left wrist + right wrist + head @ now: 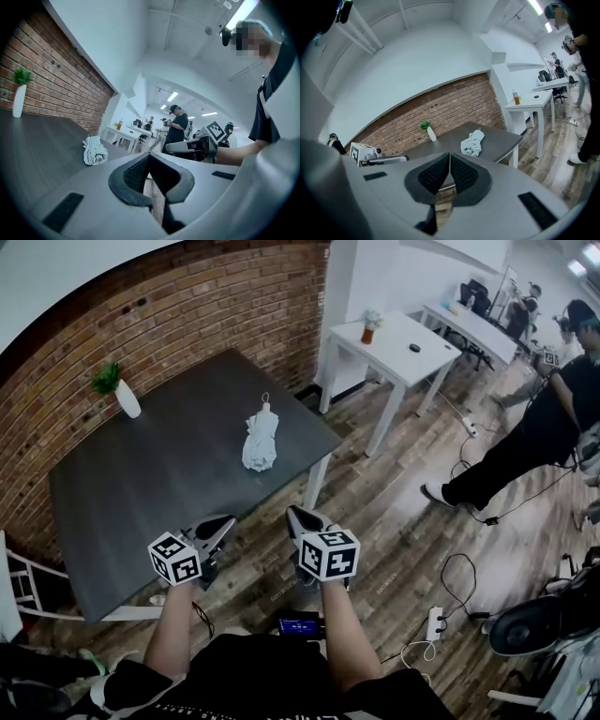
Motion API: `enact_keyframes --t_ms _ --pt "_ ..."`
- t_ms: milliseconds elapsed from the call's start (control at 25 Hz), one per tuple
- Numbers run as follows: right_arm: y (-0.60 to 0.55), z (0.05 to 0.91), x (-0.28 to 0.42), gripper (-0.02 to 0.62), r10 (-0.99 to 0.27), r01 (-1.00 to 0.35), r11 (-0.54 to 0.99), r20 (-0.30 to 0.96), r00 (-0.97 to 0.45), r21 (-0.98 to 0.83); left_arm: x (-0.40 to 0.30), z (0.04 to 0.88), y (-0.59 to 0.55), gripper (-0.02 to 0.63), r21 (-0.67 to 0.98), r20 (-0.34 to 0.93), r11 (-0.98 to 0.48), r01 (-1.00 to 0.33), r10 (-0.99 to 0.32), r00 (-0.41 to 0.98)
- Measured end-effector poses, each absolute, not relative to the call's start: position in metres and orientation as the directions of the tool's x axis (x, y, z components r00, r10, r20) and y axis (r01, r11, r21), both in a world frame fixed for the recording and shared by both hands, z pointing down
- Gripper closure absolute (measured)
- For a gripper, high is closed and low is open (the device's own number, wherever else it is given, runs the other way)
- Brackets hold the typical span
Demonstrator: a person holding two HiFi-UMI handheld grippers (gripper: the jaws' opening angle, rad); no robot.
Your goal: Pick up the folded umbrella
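Both tongs shut — umbrella untouched.

One folded umbrella, one vase, one dark table, two tools

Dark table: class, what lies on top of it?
A folded umbrella and a white vase with a plant. The tabletop under the umbrella is covered.

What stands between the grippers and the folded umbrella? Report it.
Nothing visible does. Only the table surface lies between the left gripper, the right gripper and the folded umbrella. The white vase stands far off to the left, clear of the path.
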State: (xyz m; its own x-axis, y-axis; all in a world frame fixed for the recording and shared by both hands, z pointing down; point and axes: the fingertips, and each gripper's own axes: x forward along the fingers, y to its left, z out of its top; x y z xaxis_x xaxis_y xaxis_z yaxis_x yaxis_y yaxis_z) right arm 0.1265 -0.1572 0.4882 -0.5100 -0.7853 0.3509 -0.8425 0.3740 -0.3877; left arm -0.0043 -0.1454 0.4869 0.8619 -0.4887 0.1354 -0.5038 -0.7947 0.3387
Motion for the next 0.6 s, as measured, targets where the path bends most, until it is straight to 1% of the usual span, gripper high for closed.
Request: enact_keyframes --t_ms 280,600 --pt "-0.180 0.503 0.125 0.584 -0.764 -0.827 0.371 0.368 -0.531 -0.423 -0.005 0.501 -0.165 0.604 0.364 0.161 -0.772 -0.521 -0.499 0.851" --pt "-0.223 0.503 0.120 0.586 -0.771 -0.825 0.380 0.351 -0.532 -0.418 0.000 0.506 -0.215 0.604 0.370 0.131 -0.798 -0.475 -0.462 0.877"
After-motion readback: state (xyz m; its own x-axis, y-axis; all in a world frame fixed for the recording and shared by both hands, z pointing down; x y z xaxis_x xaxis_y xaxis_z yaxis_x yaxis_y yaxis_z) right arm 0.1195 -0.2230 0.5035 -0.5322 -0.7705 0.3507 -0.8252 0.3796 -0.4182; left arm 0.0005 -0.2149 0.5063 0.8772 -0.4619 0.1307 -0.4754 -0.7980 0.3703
